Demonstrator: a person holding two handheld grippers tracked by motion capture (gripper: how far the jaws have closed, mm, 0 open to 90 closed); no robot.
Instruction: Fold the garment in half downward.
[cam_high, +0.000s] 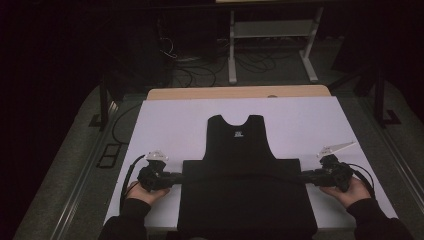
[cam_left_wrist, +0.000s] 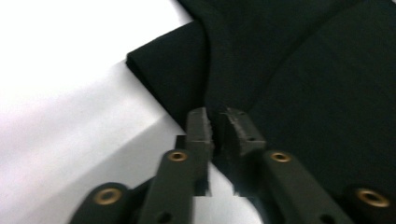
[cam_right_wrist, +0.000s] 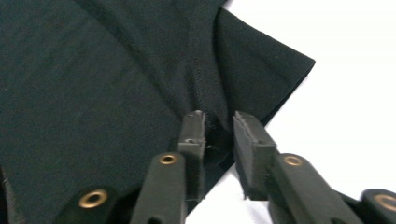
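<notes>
A dark room with a white shelf frame (cam_high: 272, 30) and loose cables on the floor lies behind the white-covered bench (cam_high: 165, 120). On the bench a black T-shirt (cam_high: 240, 150) lies flat, neck toward the far side, its lower half folded up into a wide band that crosses the near part.

At the left end of that fold, the left gripper (cam_high: 175, 176) sits at the cloth's edge; in the left gripper view its jaws are slightly apart with the fabric edge (cam_left_wrist: 219, 135) between them, not clearly pinched. If this side slips free, the fold would likely sag or open on the left.

At the right end, the right gripper (cam_high: 306, 176) stands the same way, its jaws parted around the seam (cam_right_wrist: 212, 126). A pull with so loose a hold could drag one layer only, skewing the fold or wrinkling the shirt.
</notes>
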